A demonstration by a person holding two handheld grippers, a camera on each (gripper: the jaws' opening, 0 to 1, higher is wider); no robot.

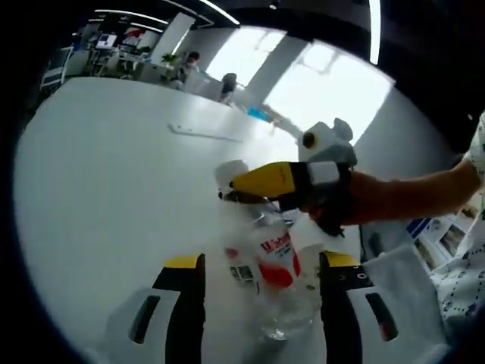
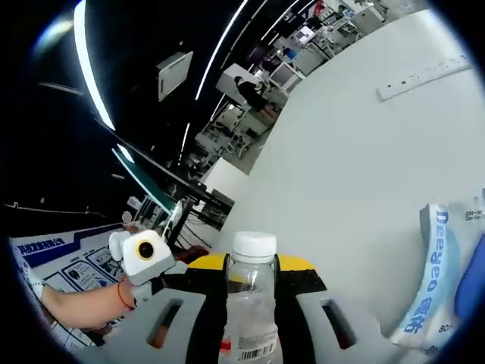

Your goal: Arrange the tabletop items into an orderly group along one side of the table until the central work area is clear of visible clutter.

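Fingers of the right gripper (image 2: pixel 251 292) are clamping a clear water bottle (image 2: pixel 250 303) at its neck, above the white counter (image 2: pixel 356 174). Left gripper (image 1: pixel 261 292) is standing open, its fingers flanking that bottle. Next, I judge, carrying it beside the tissue pack (image 2: pixel 439 265).

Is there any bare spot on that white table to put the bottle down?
Yes. Bare table stretches from the bottle toward the white strip. It is crowded beside the bottle, where the right gripper reaches in and a blue-and-white packet lies nearby.
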